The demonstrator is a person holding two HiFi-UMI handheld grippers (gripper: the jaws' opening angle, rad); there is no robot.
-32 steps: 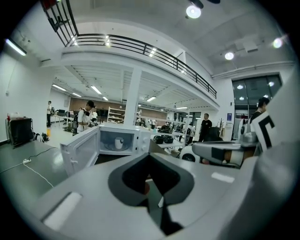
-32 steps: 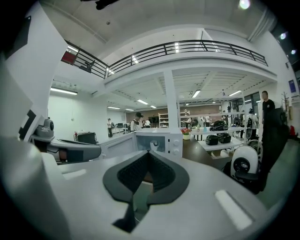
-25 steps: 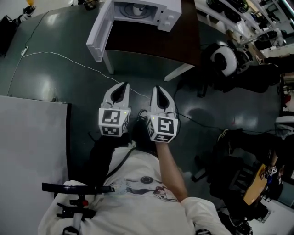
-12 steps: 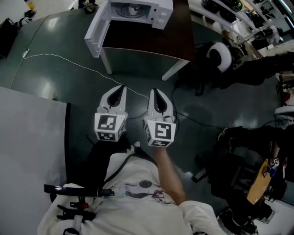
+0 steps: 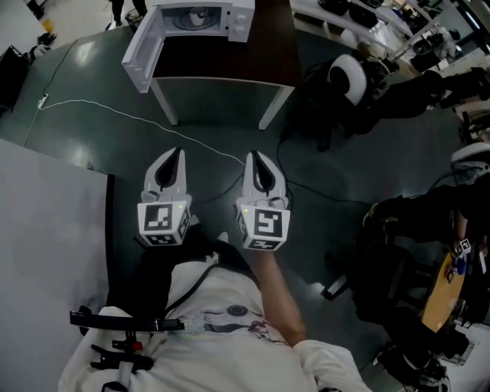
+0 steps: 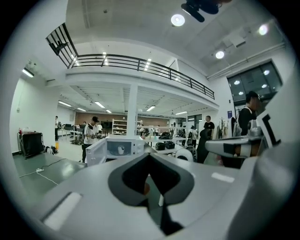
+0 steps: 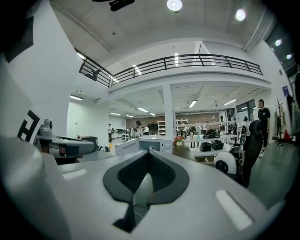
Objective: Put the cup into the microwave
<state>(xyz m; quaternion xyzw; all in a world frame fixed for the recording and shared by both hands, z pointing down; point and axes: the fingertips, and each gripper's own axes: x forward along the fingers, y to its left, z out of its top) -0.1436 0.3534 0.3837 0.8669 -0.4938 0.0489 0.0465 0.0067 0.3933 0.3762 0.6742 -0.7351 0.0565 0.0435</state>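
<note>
Jaws clenched and empty, my left gripper [image 5: 177,152] and right gripper [image 5: 253,155] hang well short of the open white microwave oven [image 5: 239,19]. A small white cup [image 6: 121,150] seems to sit inside it. Next, I judge: approach and shut its white door [image 5: 142,50].

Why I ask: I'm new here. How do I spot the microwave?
Cross the dark floor to the dark-topped, white-legged table. On its far side sits the microwave, a white box, the only thing there with a door swung open leftward.
</note>
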